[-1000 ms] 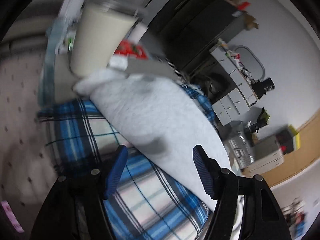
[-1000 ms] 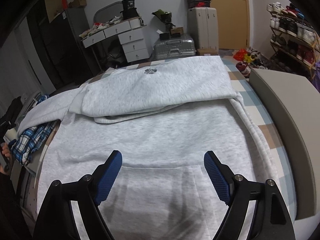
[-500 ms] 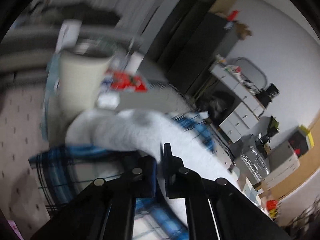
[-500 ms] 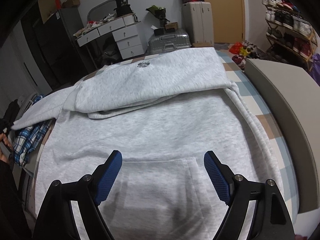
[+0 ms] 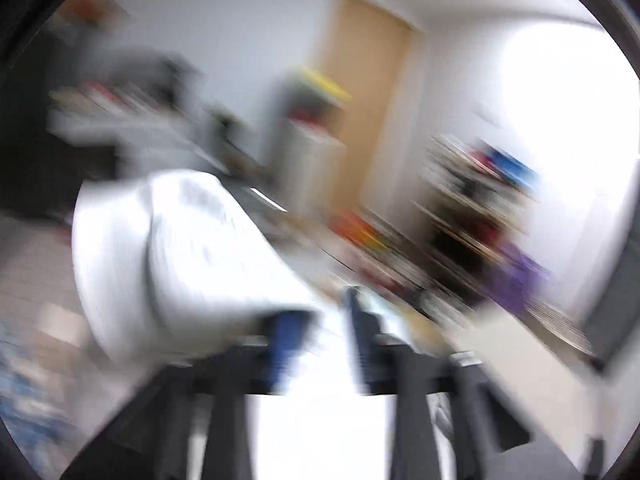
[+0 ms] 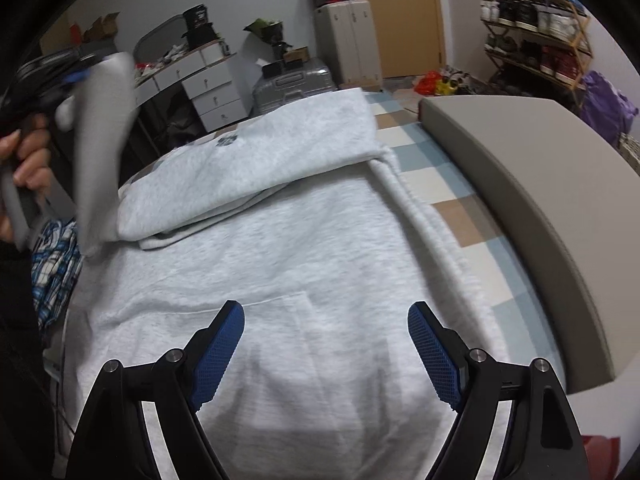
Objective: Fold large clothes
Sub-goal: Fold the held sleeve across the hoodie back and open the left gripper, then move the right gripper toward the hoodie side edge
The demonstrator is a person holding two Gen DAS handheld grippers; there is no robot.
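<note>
A light grey hoodie (image 6: 304, 248) lies flat on the bed, pocket toward me, hood (image 6: 260, 160) folded over its upper part. My right gripper (image 6: 326, 344) is open and empty, hovering above the pocket. My left gripper (image 6: 76, 76) is at the far left of the right wrist view, shut on the hoodie's left sleeve (image 6: 100, 140) and holding it lifted above the bed. The left wrist view is heavily blurred; there the sleeve (image 5: 172, 264) hangs from the nearly closed left gripper (image 5: 320, 344).
A grey padded headboard (image 6: 532, 208) runs along the right side of the bed. A blue plaid garment (image 6: 52, 264) lies at the left edge. Drawers (image 6: 208, 92), suitcases (image 6: 292, 80) and a shoe rack (image 6: 536, 28) stand beyond the bed.
My left gripper closed on the left sleeve, raised it off the bed's left side and is swinging fast toward the room. The right gripper has stayed open over the pocket.
</note>
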